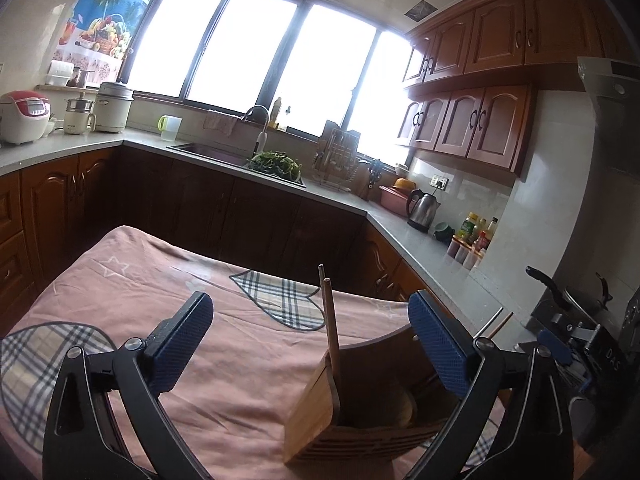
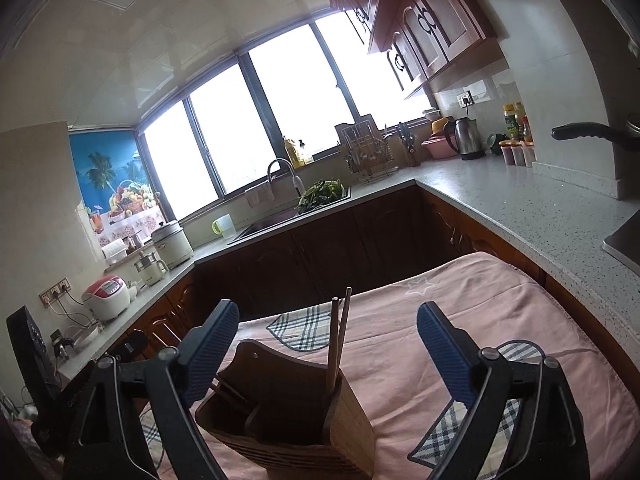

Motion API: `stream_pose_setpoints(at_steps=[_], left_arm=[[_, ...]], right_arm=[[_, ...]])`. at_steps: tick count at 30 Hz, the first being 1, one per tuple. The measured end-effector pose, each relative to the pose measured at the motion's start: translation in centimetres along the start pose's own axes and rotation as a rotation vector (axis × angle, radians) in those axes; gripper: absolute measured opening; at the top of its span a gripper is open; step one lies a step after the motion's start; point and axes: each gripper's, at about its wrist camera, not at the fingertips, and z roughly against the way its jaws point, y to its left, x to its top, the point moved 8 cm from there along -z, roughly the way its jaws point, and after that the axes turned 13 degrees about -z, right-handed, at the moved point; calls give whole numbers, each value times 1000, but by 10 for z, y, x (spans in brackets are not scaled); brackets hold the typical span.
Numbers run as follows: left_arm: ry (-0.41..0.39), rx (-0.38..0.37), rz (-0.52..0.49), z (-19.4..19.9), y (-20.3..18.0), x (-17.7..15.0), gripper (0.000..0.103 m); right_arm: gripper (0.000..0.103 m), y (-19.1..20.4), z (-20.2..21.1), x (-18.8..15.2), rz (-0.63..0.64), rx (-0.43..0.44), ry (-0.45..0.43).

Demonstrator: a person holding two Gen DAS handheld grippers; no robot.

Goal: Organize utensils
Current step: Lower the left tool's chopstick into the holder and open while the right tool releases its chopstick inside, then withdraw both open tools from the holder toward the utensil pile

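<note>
in the left wrist view the left hand-held gripper (image 1: 310,342) stands released, empty; the wooden utensil holder (image 1: 316,412) sits on the pink-clothed surface (image 1: 224,360), its base cut off below, chopsticks (image 1: 331,328) leaning inside. in the right wrist view the right hand-held gripper (image 2: 328,354) is likewise released above the holder (image 2: 288,420), whose dark compartments are hard to make out.
</note>
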Motion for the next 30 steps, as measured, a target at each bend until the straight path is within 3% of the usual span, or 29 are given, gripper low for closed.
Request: stream_pose_setpoints(at_steps=[18,30], left_arm=[[146,-10,-8,75,-1,-43,100],[250,-23,-12,120,0,-92,100]], right_arm=[[95,1,69,-32,-7,2,53],[95,-9,116,-83,1,-33,156]])
